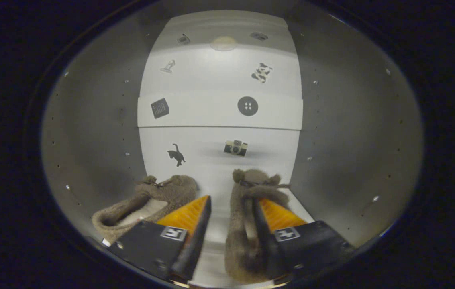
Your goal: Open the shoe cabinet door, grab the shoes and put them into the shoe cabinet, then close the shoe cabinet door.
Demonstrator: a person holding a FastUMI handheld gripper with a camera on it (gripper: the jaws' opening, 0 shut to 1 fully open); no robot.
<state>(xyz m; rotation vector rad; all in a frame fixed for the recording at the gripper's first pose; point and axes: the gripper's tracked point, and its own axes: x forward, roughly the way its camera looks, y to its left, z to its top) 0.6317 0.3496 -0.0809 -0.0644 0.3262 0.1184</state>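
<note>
We're inside the shoe cabinet (98, 132) now, the gripper (231, 208) reaching toward its back panel (219, 108), which is dotted with small stickers. The fingers stand apart with a clear gap between them, released, clamping nothing. The right slipper (243, 224) lies in that gap, up against the inner side of the right finger, toe toward the back. It looks set down on the cabinet floor (211, 176), not held. The left slipper (147, 204) rests just outside the left finger, also toe-in and roughly parallel, so the pair sits side by side. Judging from this, both shoes are stowed; backing out and closing the door remain.
</note>
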